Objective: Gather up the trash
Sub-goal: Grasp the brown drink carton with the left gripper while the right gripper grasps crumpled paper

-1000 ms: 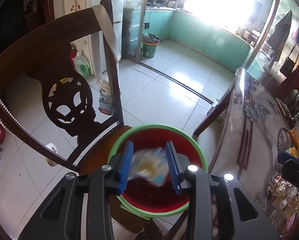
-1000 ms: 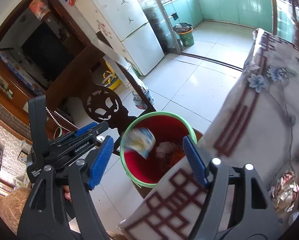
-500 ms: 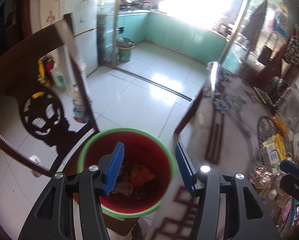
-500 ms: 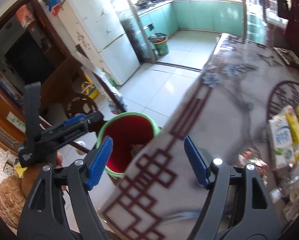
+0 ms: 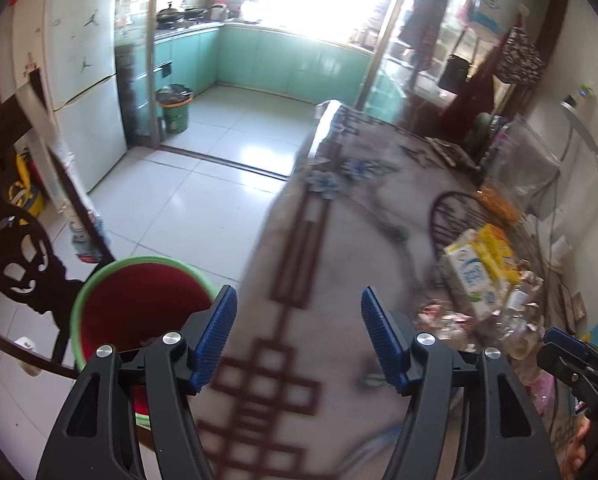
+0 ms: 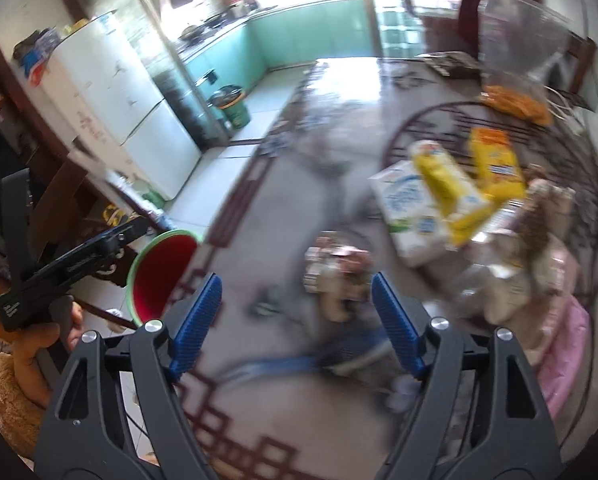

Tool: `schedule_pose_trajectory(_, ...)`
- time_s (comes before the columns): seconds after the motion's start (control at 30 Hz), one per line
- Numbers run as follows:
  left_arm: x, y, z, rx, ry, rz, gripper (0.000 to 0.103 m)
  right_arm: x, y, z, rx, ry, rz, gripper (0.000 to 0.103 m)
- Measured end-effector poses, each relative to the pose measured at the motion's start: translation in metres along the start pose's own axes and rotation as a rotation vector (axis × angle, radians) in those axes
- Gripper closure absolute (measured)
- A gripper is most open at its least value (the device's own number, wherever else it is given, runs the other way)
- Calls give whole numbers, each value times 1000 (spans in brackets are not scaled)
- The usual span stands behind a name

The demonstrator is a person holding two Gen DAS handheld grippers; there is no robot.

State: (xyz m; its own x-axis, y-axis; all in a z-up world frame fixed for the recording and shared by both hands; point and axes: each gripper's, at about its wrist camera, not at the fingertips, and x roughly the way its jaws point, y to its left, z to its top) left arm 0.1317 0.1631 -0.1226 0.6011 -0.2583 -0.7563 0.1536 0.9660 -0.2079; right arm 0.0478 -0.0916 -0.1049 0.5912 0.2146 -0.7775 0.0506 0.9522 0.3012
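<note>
Patterned table (image 5: 331,248) under spread-jawed tools

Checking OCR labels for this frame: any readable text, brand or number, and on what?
None can be read with confidence.
White milk carton: blue print, blurred.
Yellow packets: dark logo, blurred.
Side of the left gripper's body as seen from the right wrist camera: small white lettering, too small.
Fridge: small dark sticker figures only, no words.
</note>
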Motion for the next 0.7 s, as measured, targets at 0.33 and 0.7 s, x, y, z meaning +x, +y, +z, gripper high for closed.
schedule_pose_trajectory(0.33,3,-105,-32,47,27,-53,40,-33,-139,2,63,-14,-89,27)
schedule_pose_trajectory(0.7,5,-204,-54,164,61,-153,40,-16,-268,53,93,-16,-179,28)
